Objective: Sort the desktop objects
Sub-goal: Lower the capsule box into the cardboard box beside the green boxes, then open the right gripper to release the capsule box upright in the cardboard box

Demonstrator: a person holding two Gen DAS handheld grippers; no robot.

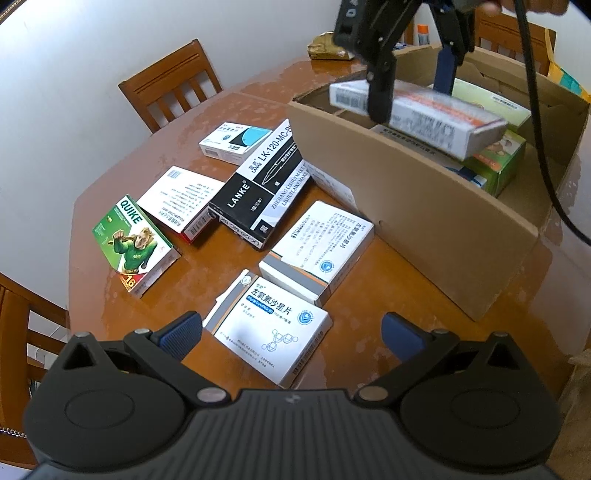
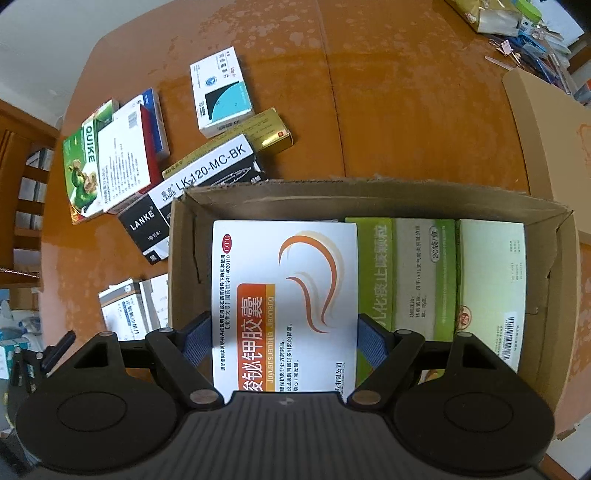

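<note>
My left tongs (image 1: 291,338) hang spread over a white box (image 1: 271,326) on the worktop (image 1: 207,277). My right tongs (image 2: 284,345) pinch an orange-and-white box (image 2: 284,295) by its long edges, inside the carton (image 2: 369,194), just beside green boxes (image 2: 424,273) on its right.

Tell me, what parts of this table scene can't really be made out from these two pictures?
- Floor of the cardboard box: right wrist view, covered by the white and orange box held in the right gripper and by the green boxes.
- Held box's print: left wrist view, motion blur.
- Gold box: right wrist view, partly under the LANKE pen box.
- Clutter in the far corner: right wrist view, too small and cut off by the edge.
</note>
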